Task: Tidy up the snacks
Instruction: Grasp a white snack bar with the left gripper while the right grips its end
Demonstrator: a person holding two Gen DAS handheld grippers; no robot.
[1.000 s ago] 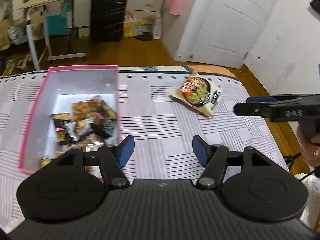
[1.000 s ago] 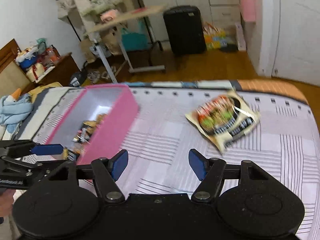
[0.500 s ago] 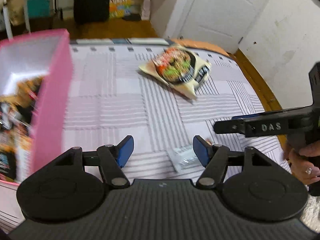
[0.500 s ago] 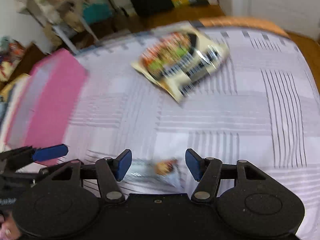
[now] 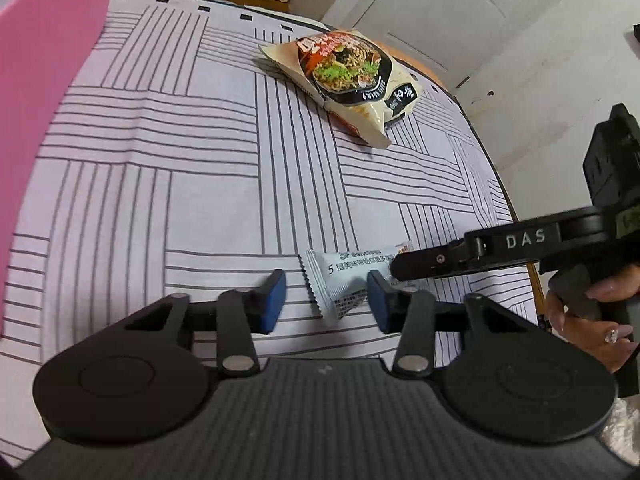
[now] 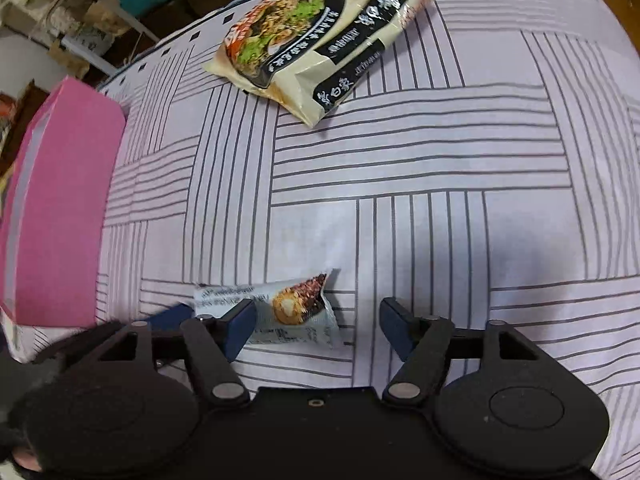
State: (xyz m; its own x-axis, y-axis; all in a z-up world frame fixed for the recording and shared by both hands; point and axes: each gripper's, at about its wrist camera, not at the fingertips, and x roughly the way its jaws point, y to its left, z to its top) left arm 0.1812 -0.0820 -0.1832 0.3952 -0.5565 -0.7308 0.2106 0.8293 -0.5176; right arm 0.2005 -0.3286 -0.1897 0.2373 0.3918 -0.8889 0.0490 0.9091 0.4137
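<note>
A small grey-white foil snack bar wrapper (image 5: 348,280) lies flat on the bed's lilac sheet with dark line blocks (image 5: 192,168). The left claw (image 5: 326,306) has just been closing; its blue pads stand apart, the wrapper's end lying between them unpressed. The right claw (image 6: 316,326) has just been opening, with the wrapper's picture end inside its gap, ungripped. A cream instant-noodle packet (image 6: 316,36) lies well apart at 12 o'clock. A pink box (image 6: 60,208) stands at 9 o'clock.
</note>
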